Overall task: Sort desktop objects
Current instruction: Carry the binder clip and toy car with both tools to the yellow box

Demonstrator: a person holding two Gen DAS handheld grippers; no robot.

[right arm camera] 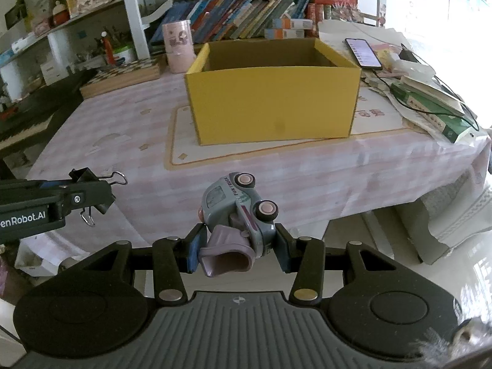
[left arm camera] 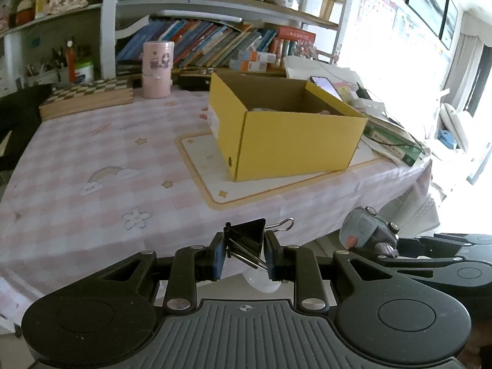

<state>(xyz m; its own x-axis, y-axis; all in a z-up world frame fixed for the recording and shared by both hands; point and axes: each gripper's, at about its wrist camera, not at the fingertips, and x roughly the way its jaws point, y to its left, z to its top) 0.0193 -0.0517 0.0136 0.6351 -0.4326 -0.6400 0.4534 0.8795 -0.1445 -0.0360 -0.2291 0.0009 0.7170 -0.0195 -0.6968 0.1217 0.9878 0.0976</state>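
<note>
My left gripper [left arm camera: 244,253] is shut on a black binder clip [left arm camera: 247,240], held in the air off the table's near edge. It also shows in the right wrist view [right arm camera: 81,181], at the left. My right gripper [right arm camera: 236,246] is shut on a grey-blue toy truck [right arm camera: 238,212] with pink wheels, tipped on its side, also off the near edge. The truck shows in the left wrist view [left arm camera: 367,230] at the right. An open yellow cardboard box [right arm camera: 273,104] stands on a mat on the pink checked table [right arm camera: 123,129], beyond both grippers.
A checkered wooden board [left arm camera: 89,95] and a pink cylinder [left arm camera: 156,69] sit at the table's back left. A phone [right arm camera: 363,52], cables and books [right arm camera: 430,104] pile at the right. Bookshelves [right arm camera: 233,15] stand behind the table.
</note>
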